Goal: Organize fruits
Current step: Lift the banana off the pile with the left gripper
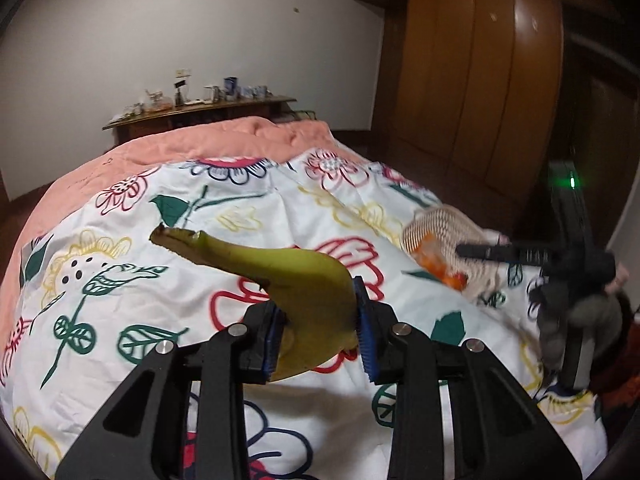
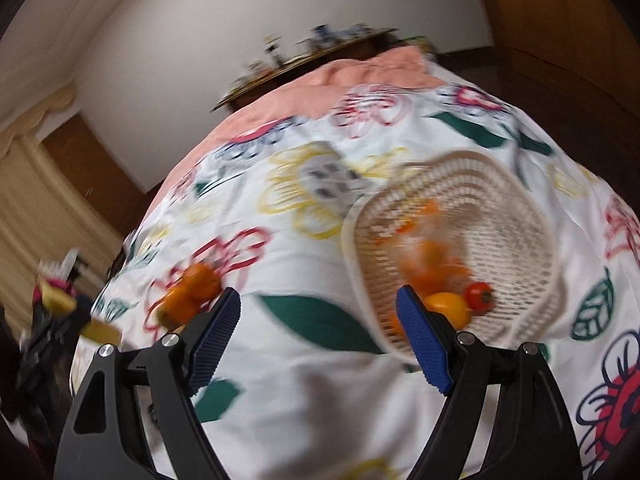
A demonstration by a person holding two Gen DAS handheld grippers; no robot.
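On my left, my left gripper [image 1: 318,330] is clamped on a banana [image 1: 296,280]: both blue pads press its sides, the thick end sits low between the fingers and the stem end points up and away to the left. It looks clear of the flowered bedspread [image 1: 120,280] beneath it. So the step in hand, as I judge it, is carrying this banana over to join the other fruit.

Further right on the bed lies a white basket [image 2: 516,240], tipped so that its mouth faces me, with orange fruit [image 2: 430,268], a yellow one [image 2: 450,306] and a small red tomato [image 2: 479,296] inside. One orange fruit [image 2: 192,294] is loose on the bedspread, well to the left of the basket in the right wrist view.

My right gripper [image 2: 320,338] stands with its fingers wide apart and nothing between them, over bare cloth between that loose fruit and the basket.

The next move calls for swinging the banana rightward to the basket's mouth and letting go only once it is inside the rim; being long and curved, it may need turning to fit. My free right gripper could steady the rim or fetch the loose fruit.
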